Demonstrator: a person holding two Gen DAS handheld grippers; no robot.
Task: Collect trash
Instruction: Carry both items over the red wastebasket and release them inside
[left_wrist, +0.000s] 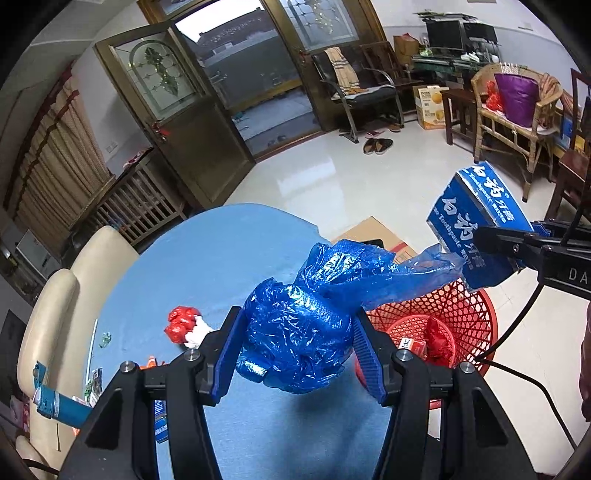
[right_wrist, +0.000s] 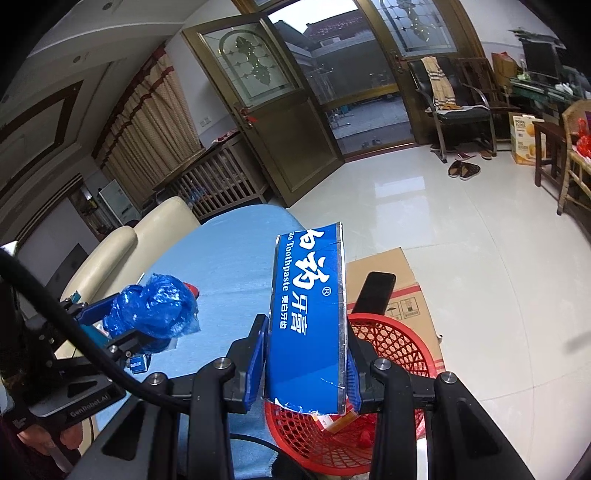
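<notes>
Crumpled blue plastic bag (left_wrist: 299, 332) fills the space between the 2 blue pads of the left gripper (left_wrist: 297, 347), which is clamped on it above the blue tablecloth (left_wrist: 207, 266). One loose tail of the bag stretches right, toward the toothpaste box (left_wrist: 476, 225). From the right wrist view the same bag (right_wrist: 153, 310) shows at the left, held off the table in the left gripper (right_wrist: 122, 325).

Pinched between the pads of the right gripper (right_wrist: 306, 365), the blue toothpaste box (right_wrist: 308, 314) stands roughly upright, its torn lower end directly over the red mesh basket (right_wrist: 399, 343). The right gripper (left_wrist: 517, 251) is closed on the box.

Inside the basket (left_wrist: 461, 314), just beside the table edge, lie a red crumpled wrapper (left_wrist: 437, 338) and a small orange-and-white carton (left_wrist: 412, 345). On the tablecloth, a red and white wad (left_wrist: 184, 325) sits left of the bag. A flattened cardboard box (right_wrist: 402, 288) lies on the tiled floor (right_wrist: 480, 236) behind the basket, and a cream chair (left_wrist: 59, 314) stands against the table's left side.
</notes>
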